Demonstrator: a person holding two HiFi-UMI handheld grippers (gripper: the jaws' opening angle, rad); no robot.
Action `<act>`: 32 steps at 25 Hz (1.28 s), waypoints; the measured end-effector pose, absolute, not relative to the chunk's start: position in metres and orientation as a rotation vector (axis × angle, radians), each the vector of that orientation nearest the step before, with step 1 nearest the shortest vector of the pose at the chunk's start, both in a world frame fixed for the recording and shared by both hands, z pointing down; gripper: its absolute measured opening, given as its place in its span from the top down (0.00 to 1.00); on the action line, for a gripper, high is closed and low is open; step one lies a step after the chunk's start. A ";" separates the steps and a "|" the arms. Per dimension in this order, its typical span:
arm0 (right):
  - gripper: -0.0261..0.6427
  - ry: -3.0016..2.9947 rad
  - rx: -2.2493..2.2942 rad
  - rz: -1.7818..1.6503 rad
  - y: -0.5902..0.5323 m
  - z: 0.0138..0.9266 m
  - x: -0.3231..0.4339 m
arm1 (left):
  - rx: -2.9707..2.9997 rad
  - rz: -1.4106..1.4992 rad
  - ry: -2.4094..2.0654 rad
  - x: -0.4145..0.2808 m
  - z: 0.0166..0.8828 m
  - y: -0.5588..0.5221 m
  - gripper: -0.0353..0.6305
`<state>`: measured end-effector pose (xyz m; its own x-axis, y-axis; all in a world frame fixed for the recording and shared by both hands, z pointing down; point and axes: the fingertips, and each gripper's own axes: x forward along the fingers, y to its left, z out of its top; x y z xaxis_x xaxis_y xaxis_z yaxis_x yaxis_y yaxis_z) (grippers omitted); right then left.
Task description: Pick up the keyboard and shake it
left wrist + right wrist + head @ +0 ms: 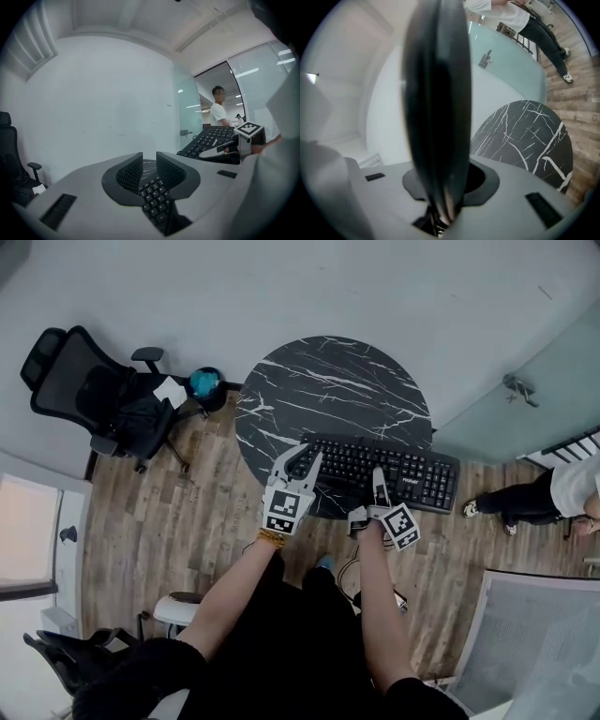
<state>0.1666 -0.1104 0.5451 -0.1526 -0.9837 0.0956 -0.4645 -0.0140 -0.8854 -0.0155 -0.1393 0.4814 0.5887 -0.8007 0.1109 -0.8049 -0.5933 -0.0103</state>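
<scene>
Black, 1 keyboard (412, 474) is clamped by 2: left gripper (300, 461), right gripper (378, 474).

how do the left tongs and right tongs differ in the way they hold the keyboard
The left tongs grip the keyboard at its left end; the right tongs grip its long edge nearest the person, about midway along. In the left gripper view the key face shows between the left tongs; in the right gripper view the keyboard stands edge-on between the right tongs, a dark blurred slab. Both are shut on the same keyboard.
</scene>
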 end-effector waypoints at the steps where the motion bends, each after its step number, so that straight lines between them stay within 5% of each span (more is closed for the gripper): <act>1: 0.82 1.654 -1.515 -1.119 -0.110 0.547 0.169 | 2.764 0.167 -1.393 -0.014 0.483 -0.139 0.81; 11: 0.82 1.974 -1.758 -0.869 -0.140 0.508 0.190 | 2.760 0.159 -1.407 -0.012 0.484 -0.152 0.81; 23: 0.82 2.491 -2.532 0.161 -0.187 0.443 0.187 | 2.724 0.098 -1.450 -0.034 0.483 -0.170 0.81; 32: 0.82 2.795 -2.904 0.841 -0.192 0.509 0.145 | 2.668 0.124 -1.493 -0.066 0.506 -0.170 0.81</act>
<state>0.1447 -0.1921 0.5087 0.2160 -0.9162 0.3376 -0.5779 0.1587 0.8005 -0.0663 -0.1704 0.5056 0.5215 -0.8461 0.1102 -0.8527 -0.5214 0.0315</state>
